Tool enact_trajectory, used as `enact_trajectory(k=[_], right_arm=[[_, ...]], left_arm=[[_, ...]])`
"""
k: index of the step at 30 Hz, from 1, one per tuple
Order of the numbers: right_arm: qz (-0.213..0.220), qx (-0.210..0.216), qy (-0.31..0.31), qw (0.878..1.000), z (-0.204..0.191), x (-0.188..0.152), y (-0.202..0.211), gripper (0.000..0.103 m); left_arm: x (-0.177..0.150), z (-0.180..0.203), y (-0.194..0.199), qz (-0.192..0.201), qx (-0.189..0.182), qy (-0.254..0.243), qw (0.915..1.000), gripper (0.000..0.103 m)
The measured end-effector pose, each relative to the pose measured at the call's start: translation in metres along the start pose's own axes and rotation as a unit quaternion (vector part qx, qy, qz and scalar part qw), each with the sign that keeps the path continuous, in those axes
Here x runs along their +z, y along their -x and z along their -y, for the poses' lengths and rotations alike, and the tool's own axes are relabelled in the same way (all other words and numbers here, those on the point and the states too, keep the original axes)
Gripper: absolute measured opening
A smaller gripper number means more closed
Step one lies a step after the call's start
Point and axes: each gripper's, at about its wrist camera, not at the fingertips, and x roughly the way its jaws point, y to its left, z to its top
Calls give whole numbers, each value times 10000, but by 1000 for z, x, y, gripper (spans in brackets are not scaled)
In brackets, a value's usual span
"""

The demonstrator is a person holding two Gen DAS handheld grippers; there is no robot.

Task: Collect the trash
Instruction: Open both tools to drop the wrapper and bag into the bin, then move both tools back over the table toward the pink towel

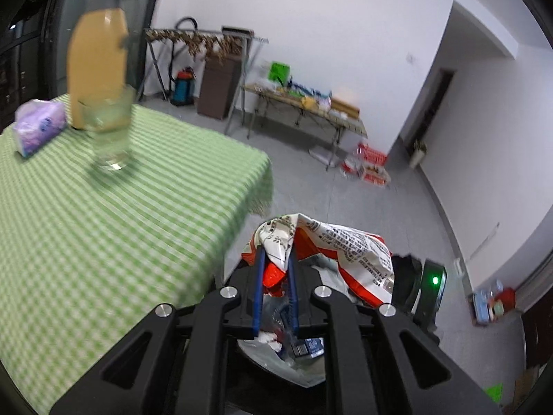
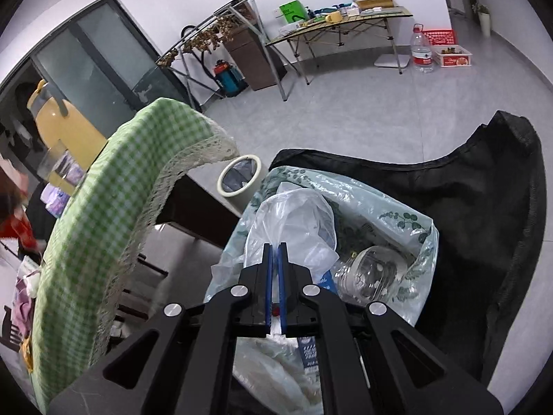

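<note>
My left gripper [image 1: 276, 252] is shut on a crumpled red and white snack wrapper [image 1: 331, 249] and holds it past the table's edge, above an open trash bag [image 1: 276, 349] with litter inside. My right gripper [image 2: 275, 247] is shut on the rim of a clear plastic trash bag [image 2: 293, 221] with a leaf print. That bag holds a crushed clear bottle [image 2: 373, 273] and other wrappers. The green checked tablecloth [image 1: 103, 224] covers the table to the left and shows in the right wrist view [image 2: 114, 186] too.
On the table stand a yellow jug [image 1: 96, 65], a clear glass [image 1: 110, 128] and a purple tissue pack [image 1: 39, 126]. A black bag [image 2: 484, 214] lies on the floor by the trash bag. A small lined bin [image 2: 238, 176] stands under the table's corner. A folding table [image 2: 345, 24] is at the far wall.
</note>
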Motion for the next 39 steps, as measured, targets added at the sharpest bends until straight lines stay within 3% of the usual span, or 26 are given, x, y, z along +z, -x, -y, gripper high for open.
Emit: enact_trajectory(k=[1,3,4,14,17,20,23,24,29,34,39], right_arm=[[17,-112,9,9999,0,1,-4,11],[17,-435,-113,9990,5,3,-8,67],[92,-529,-231,9983,9,3,-8,69],[883,-805,-1097,9868,38,-2,28,69],[1140,-931,-1159,9823,43,0,37,69],[1203,-932,-1301,9798,50,1,40,69],[1237,-945,-1379,9782,55,1,42,69],[1238,-952,-1363,9783,55,2,42,69],[1201,-919,-1284,9801,51,2,41,69],[1155,-924,-1257,9810,51,2,38,69],[1042,-930,-1125,9838,47,1,34,69]], left_arm=[[-5,6,-11,-99,1,-31,9999,9],[-7,13,-27,-240,-38,-18,9997,9],[-10,17,-38,-335,-82,4,9994,9],[-48,23,-124,-1119,213,59,9935,9],[-60,28,-144,-1183,536,-113,9915,9],[-65,32,-163,-1255,559,-40,9905,9],[-69,32,-181,-1358,721,-55,9881,19],[-72,31,-186,-1438,802,-82,9863,27],[-92,26,-203,-1980,781,-371,9764,34],[-102,19,-201,-2047,750,-414,9751,44],[-103,19,-197,-2033,809,-632,9737,47]])
